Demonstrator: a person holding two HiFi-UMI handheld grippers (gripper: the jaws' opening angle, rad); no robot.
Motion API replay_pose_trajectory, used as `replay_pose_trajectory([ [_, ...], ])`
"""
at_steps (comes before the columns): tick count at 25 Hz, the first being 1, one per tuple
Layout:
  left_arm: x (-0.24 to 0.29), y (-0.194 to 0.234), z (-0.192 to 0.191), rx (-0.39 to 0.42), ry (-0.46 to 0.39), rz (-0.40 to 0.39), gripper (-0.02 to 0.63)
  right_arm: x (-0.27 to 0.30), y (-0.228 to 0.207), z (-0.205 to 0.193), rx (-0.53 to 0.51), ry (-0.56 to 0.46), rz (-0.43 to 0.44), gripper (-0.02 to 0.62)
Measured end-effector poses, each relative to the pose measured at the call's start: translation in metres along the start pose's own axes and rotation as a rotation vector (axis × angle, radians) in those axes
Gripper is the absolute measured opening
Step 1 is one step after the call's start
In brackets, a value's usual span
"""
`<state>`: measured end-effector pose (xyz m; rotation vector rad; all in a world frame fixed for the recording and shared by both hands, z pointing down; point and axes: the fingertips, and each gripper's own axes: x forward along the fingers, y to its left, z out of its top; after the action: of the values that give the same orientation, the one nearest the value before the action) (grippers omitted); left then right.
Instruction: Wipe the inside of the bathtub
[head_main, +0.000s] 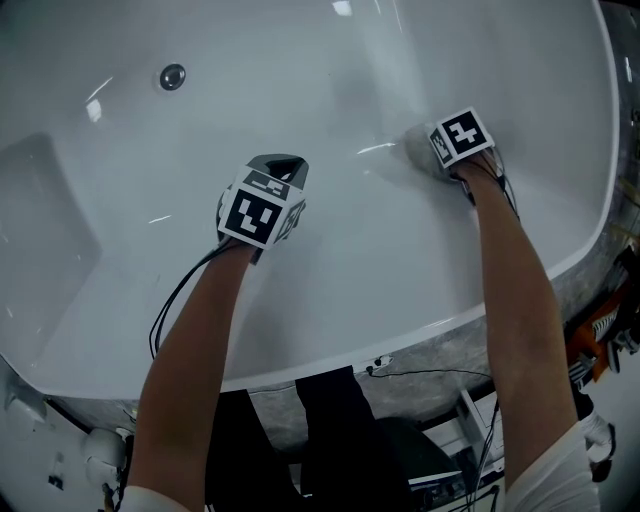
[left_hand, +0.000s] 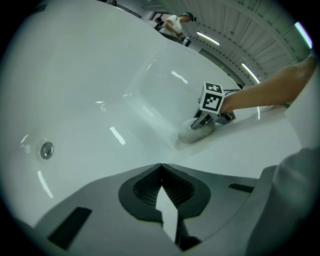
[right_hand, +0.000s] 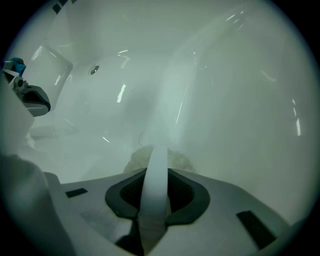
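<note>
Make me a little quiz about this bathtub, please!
1. Which hand-held gripper holds the cloth against the bathtub: A, the left, or B, the right?
2. True or false: the left hand-held gripper holds a cloth too.
3. Fill in: in the head view, the round metal fitting is nearer the ___ hand-held gripper.
Key: 1 B; 2 false, its jaws are together on nothing; 3 left.
</note>
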<state>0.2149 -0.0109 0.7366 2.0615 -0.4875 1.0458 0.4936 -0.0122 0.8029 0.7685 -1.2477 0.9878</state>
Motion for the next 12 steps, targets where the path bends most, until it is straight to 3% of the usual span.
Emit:
replay_pose_trajectory([
  [6,-0.035,0.003,0.009,0.013,0.004,0.031,0.006,-0.038,0.017,0.004,0.112,-0.122,0.076,0.094],
  [12,-0.089,0.016,0.015,0.009,-0.016,0.059,0.006,-0.091,0.086,0.045,0.259,-0.349,0.241,0.094],
])
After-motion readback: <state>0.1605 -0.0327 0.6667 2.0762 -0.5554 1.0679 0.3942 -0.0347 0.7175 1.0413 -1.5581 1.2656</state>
